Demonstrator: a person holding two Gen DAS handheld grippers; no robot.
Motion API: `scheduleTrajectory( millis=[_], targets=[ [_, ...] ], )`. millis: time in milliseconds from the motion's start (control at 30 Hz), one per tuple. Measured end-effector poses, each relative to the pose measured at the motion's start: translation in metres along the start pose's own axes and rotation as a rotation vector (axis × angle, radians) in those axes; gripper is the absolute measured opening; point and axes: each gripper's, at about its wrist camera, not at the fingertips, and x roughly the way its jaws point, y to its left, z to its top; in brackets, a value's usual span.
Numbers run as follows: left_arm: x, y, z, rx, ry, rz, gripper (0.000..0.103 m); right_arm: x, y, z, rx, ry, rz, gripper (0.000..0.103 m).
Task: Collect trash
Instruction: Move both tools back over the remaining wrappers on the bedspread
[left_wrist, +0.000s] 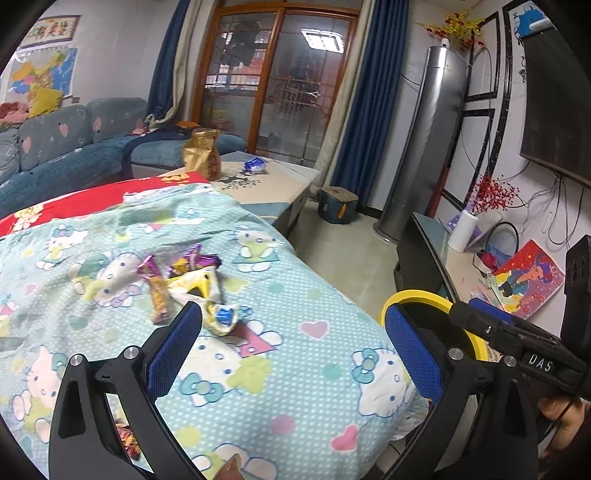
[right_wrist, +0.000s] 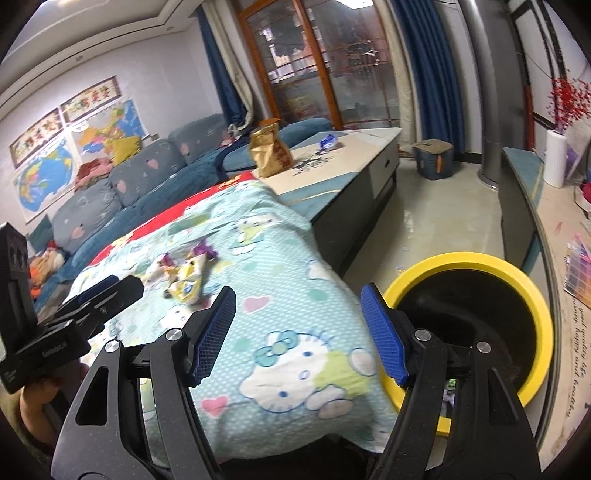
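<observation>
Nearest you, both tools are empty: your left hand-held gripper (left_wrist: 293, 334) stands wide open with only the patterned blanket (left_wrist: 295, 387) showing between its blue pads, and your right hand-held gripper (right_wrist: 297, 332) is likewise parted wide with nothing held. Both point down over the near end of the blanket-covered surface.

The trash is still waiting. A loose pile of wrappers (left_wrist: 184, 282) lies on the blanket ahead of the left fingers, apart from them: purple-ended snack wrappers, an orange one, and crumpled yellow-and-white packets with a blue patch. One more orange wrapper (left_wrist: 127, 439) peeks out low behind the left tool's frame.

The yellow-rimmed bin (right_wrist: 476, 295) stands on the floor just beside the blanket's edge, to your right. Its inside looks dark; I cannot tell whether anything lies in it.

Further off, a brown paper bag (left_wrist: 203, 153) and a small blue packet (left_wrist: 255, 164) sit on the tabletop beyond the blanket; whether they count as trash is unclear.

My reading is that most of the job remains: the whole pile must still be picked up and dropped into the bin.
</observation>
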Motion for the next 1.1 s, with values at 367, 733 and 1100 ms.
scheduleTrajectory(
  millis=[367,733,1100],
  targets=[
    [-0.017,0.04,-0.004,-0.062,-0.021,0.076,0.097,0.02,0.043,-0.001,-0.055,0.034,0.063,0.062],
    [-0.031,0.075,-0.009,-0.115,-0.022,0.142,0.096,0.043,0.072,0.004,-0.103,0.07,0.107,0.062],
    [-0.036,0.121,-0.026,-0.223,0.054,0.257,0.096,0.074,0.096,0.001,-0.162,0.126,0.124,0.063]
  ],
)
